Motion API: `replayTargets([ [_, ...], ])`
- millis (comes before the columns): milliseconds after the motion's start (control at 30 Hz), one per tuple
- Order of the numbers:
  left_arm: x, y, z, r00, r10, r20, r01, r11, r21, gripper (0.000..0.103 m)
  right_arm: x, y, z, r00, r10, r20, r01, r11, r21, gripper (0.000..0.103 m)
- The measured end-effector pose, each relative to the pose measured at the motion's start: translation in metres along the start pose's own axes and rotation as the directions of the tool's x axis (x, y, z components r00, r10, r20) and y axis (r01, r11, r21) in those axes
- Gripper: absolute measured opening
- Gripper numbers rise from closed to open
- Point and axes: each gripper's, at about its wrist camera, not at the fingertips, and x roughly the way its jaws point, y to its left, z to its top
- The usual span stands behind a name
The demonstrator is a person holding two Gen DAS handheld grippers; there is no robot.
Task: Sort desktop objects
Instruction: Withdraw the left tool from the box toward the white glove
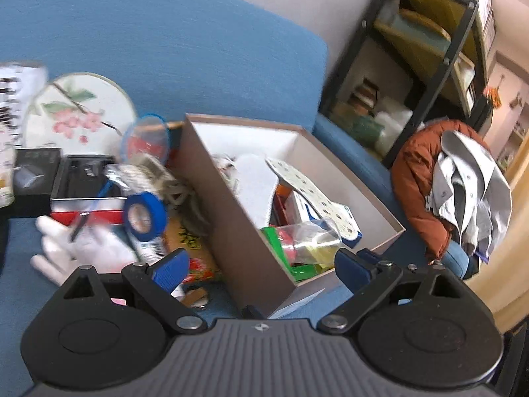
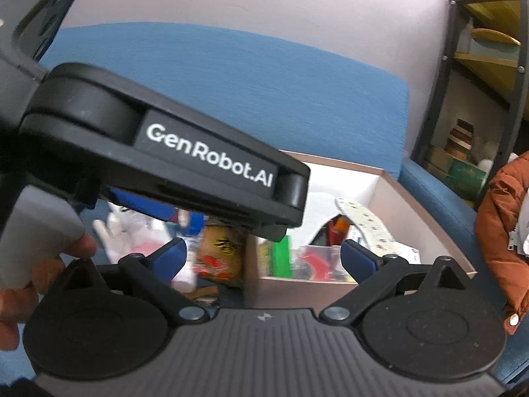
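Observation:
A brown cardboard box (image 1: 231,231) with white inner walls stands on the blue seat and holds several items: an insole (image 1: 314,195), a clear bag (image 1: 307,238) and green packaging (image 1: 281,248). My left gripper (image 1: 261,264) hovers open over the box's near corner, nothing between its fingers. To the box's left lie a blue tape roll (image 1: 145,215), a white glove (image 1: 82,248), a black case (image 1: 86,178) and a round floral fan (image 1: 79,112). In the right wrist view my right gripper (image 2: 264,258) is open and empty near the box (image 2: 426,205), with the left gripper's black body (image 2: 185,152) close in front.
The blue sofa back (image 1: 165,49) rises behind the clutter. A black metal shelf (image 1: 413,66) stands at the right, with an orange jacket and grey garment (image 1: 456,182) piled beside it. A hand (image 2: 33,274) holds the left gripper's handle at the left edge of the right wrist view.

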Motion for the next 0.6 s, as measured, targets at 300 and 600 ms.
replayTargets([
  [300, -0.051, 0.061, -0.062, 0.994, 0.103, 0.042, -0.1, 0.993, -0.067, 0.099, 0.009, 0.067, -0.031, 0.98, 0.185, -0.076, -0.193, 0.976, -0.102, 0.098],
  [600, -0.043, 0.132, -0.06, 0.982, 0.19, 0.003, -0.185, 0.959, -0.214, 0.099, 0.048, 0.101, -0.043, 0.962, 0.24, -0.133, -0.258, 0.955, -0.146, 0.097],
])
